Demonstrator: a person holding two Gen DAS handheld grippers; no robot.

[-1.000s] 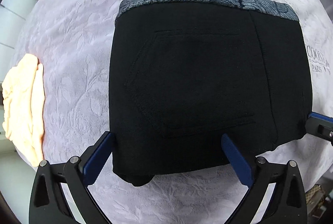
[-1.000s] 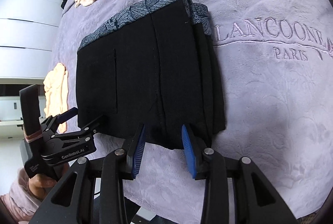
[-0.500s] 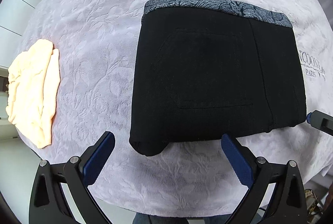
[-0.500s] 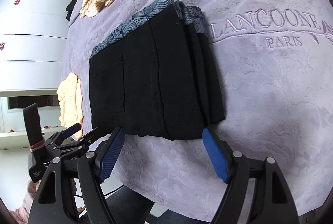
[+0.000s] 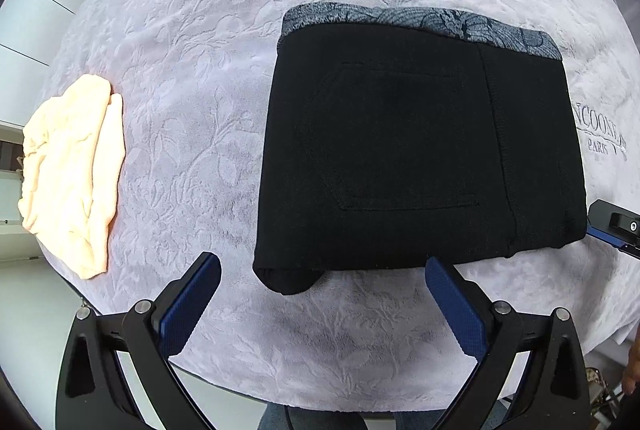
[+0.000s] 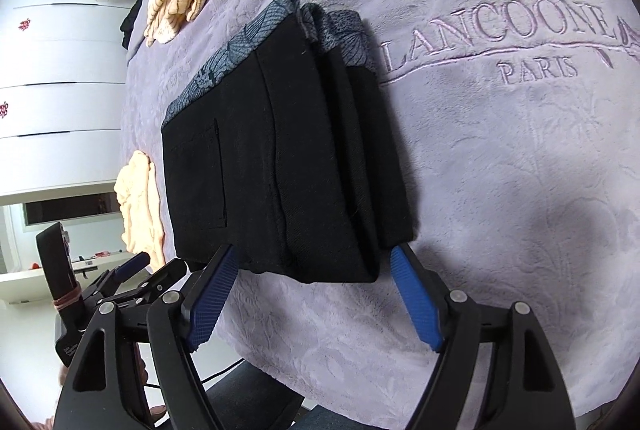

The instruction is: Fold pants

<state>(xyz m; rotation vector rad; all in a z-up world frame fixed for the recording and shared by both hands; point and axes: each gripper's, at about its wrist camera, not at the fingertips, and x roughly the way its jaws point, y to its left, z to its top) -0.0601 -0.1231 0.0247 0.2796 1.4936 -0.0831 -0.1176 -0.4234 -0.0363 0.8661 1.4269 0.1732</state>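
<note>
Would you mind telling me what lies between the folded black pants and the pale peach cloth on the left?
Only bare lavender blanket: in the left wrist view, nothing sits between the black pants and the peach cloth.

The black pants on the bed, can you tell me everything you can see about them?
The black pants are folded into a thick, neat rectangle of stacked layers. The fabric looks dark and woven, with a stitched back pocket on top and a grey leaf-patterned waistband along the far edge. They lie flat on the lilac embossed blanket. Both hand-held grippers, left and right, are open at the near edge, gripping nothing.
</note>
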